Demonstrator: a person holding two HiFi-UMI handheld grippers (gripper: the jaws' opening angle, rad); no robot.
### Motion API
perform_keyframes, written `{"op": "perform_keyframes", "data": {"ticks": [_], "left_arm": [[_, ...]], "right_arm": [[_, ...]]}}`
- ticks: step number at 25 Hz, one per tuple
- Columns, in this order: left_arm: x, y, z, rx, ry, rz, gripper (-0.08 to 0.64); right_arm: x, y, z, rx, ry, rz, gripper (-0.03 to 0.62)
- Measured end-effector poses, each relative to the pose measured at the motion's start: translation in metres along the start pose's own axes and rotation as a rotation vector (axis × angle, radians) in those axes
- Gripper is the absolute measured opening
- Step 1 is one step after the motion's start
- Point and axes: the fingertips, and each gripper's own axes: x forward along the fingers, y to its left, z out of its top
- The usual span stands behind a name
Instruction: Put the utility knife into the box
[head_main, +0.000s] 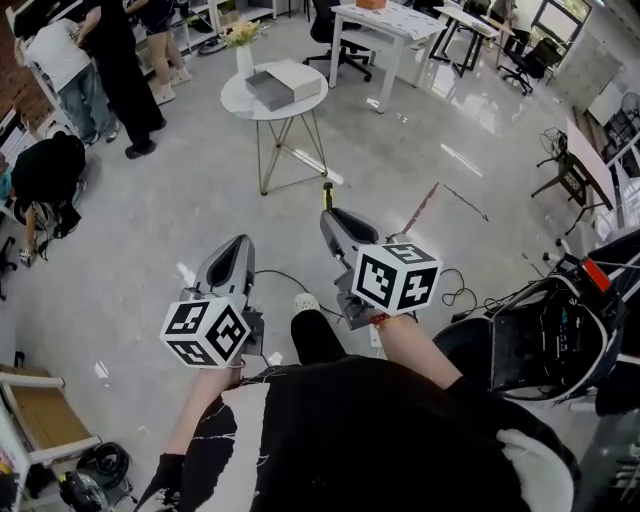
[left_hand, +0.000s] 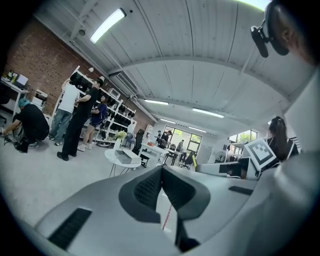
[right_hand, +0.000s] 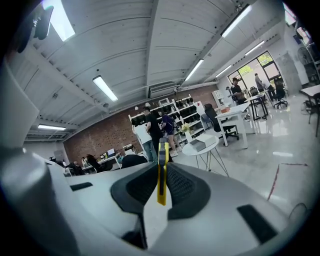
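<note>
Right gripper view: right tool (right_hand: 161, 167) clamped on utility knife (right_hand: 162, 175), edge-on betw. pads (right_hand: 182, 186), tip poking fwd, prob. held so for a straight drop into box (head_main: 285, 82). Left tool (left_hand: 161, 172) pinched closed, empty, idle alongside. Box on round counter (head_main: 237, 97), well ahead; not yet reached.

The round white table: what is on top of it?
A box and a vase of flowers stand on the table. What lies inside the box cannot be made out from here.
</note>
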Motion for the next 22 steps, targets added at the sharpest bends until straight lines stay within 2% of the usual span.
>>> {"op": "perform_keyframes", "data": {"ticks": [6,14,22], "left_arm": [[0.033,0.011,0.029,-0.026,0.022,0.021,0.011],[0.097,0.045,0.056,-0.032,0.003,0.028,0.011],[0.183,0.072,0.095,-0.014,-0.039,-0.005,0.011]], "right_arm": [[0.034,-0.010,0.031,0.000,0.060,-0.001,0.058],[0.104,-0.038,0.065,0.004,0.065,0.023,0.058],[0.184,-0.073,0.120,-0.004,0.035,0.057,0.058]]}}
